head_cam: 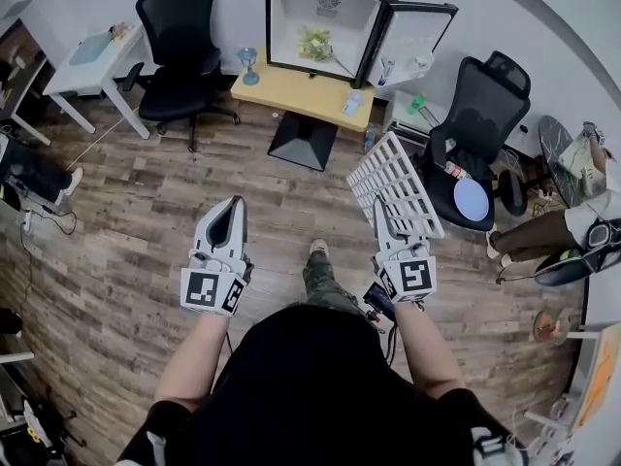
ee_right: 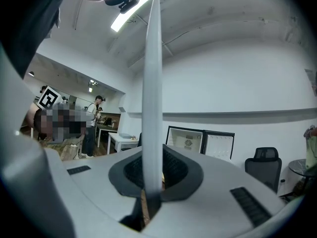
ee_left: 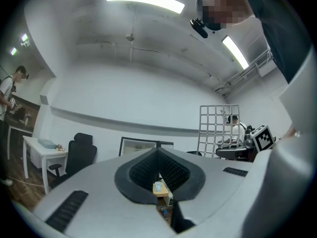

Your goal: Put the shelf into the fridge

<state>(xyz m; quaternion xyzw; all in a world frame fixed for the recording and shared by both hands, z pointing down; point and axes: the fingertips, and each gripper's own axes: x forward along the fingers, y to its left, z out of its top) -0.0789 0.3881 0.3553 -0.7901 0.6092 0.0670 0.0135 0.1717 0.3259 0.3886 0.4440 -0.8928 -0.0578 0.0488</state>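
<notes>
Most of the head view is brown wood-plank floor (head_cam: 146, 192). At the far middle a small black fridge with a white interior (head_cam: 291, 17) stands on a low light-wood table (head_cam: 291, 90). Its door (head_cam: 419, 37) is swung open to the right, and something greenish-yellow lies inside. One black office chair (head_cam: 179, 37) stands far left, beside a white desk (head_cam: 87, 61). A second black office chair (head_cam: 480, 115) stands to the right with a round pale-blue plate (head_cam: 472, 200) on its seat.

The flat white grid shelf (head_cam: 393, 178) is up in the air, right of centre. It lies between the person and the second chair and is well apart from the fridge. Its near edge sits in the right gripper (head_cam: 380, 212), and the rest of it reaches away from the jaws toward the far side. In the right gripper view it shows edge-on, as a narrow white strip rising straight out from between the two jaws. The jaws are clamped against it on either side.

The left gripper (head_cam: 233, 210) hangs near, left of centre, well apart from the shelf. Its jaws meet at the tips with nothing between them. In the left gripper view the shelf shows as an upright grid to the right.

A small stemmed glass (head_cam: 248, 61) stands on the left end of the table.
</notes>
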